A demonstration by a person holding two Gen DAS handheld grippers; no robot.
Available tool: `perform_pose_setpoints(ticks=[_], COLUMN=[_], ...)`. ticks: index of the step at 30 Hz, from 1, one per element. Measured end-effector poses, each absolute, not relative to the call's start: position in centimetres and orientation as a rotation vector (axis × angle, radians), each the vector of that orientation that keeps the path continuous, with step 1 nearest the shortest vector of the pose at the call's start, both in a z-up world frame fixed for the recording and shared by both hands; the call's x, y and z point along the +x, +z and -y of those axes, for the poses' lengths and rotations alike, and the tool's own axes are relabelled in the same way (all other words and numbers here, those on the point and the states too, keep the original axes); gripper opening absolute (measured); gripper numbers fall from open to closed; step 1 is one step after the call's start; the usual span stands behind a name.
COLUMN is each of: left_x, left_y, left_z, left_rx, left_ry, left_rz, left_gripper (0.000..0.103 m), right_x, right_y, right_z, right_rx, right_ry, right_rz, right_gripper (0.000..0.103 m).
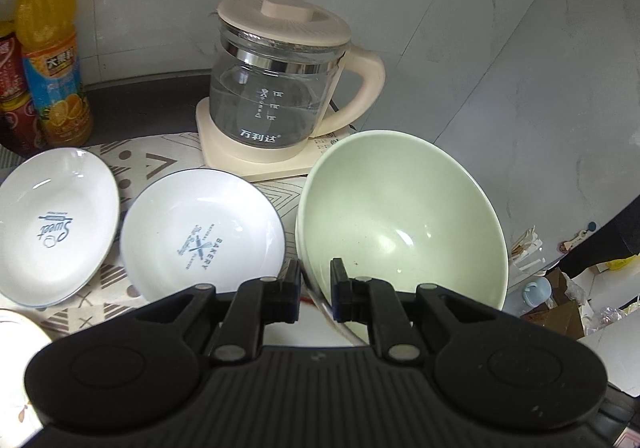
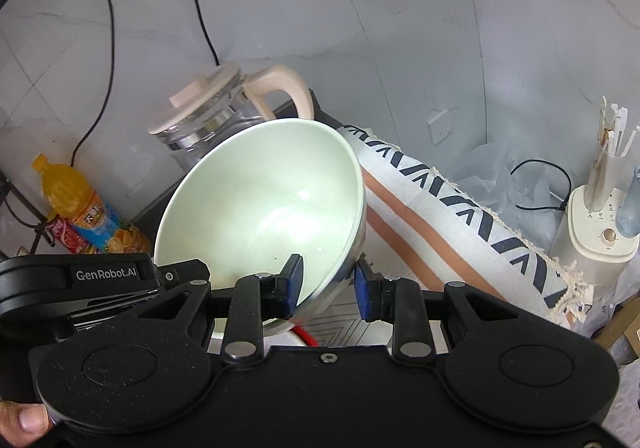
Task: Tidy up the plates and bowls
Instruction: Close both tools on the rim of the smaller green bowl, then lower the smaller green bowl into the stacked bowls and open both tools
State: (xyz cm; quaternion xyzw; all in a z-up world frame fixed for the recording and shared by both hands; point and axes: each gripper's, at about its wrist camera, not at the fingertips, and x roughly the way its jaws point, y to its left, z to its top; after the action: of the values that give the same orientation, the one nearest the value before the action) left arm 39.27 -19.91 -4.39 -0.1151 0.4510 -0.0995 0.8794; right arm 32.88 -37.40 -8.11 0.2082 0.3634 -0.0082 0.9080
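Bowl (image 1: 404, 224) rim btwn both jaws

Pale green bowl (image 1: 400, 224), clamped in both grippers: glazed ceramic, smooth, glossy. Two white plates (image 1: 200, 232) left of the left gripper (image 1: 316, 280): glossy glaze, blue print. Kettle (image 1: 276, 103) beyond: clear glass, shiny metal band, matt cream plastic lid. Patterned cloth (image 2: 460, 199) right of the right gripper (image 2: 328, 288): woven, matt, frayed.

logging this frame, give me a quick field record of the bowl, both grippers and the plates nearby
held item: pale green bowl, tilted, off the table
left gripper: shut on the bowl's rim
right gripper: shut on the bowl's rim
plates: two white printed plates on the patterned cloth
behind: glass kettle, orange drink bottle
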Motion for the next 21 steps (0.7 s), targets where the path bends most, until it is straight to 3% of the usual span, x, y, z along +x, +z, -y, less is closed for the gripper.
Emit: perform_pose_setpoints(ticks=[21], left_x=[32.8], left_y=[-3.7], left_z=[14.8], left_rx=[-0.277], left_ry=[-0.222], left_rz=[-0.911], left_gripper=[0.013], right_x=[26.1], right_y=[-6.3], right_z=[32.0], right_rx=[0.372], right_ry=[-0.028], right_rz=[-0.709], right_gripper=[0.028])
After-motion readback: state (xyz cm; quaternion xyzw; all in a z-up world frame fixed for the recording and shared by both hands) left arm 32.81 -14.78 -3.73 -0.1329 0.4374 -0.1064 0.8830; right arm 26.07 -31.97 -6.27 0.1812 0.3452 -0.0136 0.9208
